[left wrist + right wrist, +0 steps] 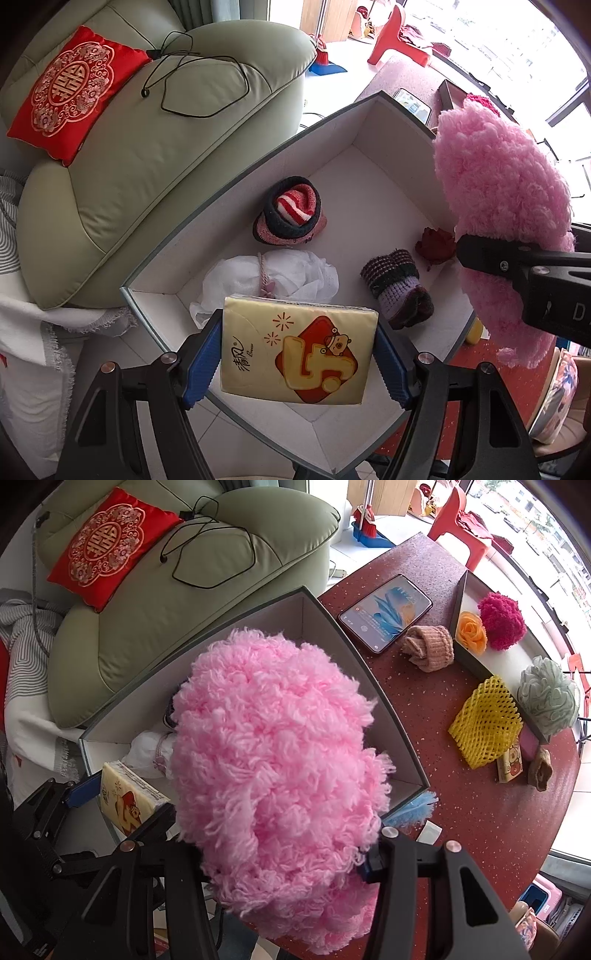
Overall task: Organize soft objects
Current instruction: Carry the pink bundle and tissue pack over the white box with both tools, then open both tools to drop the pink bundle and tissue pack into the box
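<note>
A: Where was your tissue pack (299, 354) in relation to the box (236, 177)?

B: Your left gripper (299, 363) was clamped on its two short sides, with the blue pads (201, 363) pressing the glossy yellow wrapper. The pack hung above the near corner of the grey box, its long axis across the jaws. Under and beyond it lay the white cloth bundle (273, 277) tied with a cord.

A: And your right gripper (280, 853)?

B: It was closed on the pink fluffy yarn piece (273, 760), a big shaggy, loopy mass. It hung over the right part of the box, nearer to the far wall than the pack was.

A: What was already in the box?

B: A rolled striped knit (291, 214), a dark purple knitted sock (399, 288) and a small red flower (434, 245), all soft. In my judgement you needed to lower straight down; the pink piece was wide, so it could cover the smaller things.
</note>
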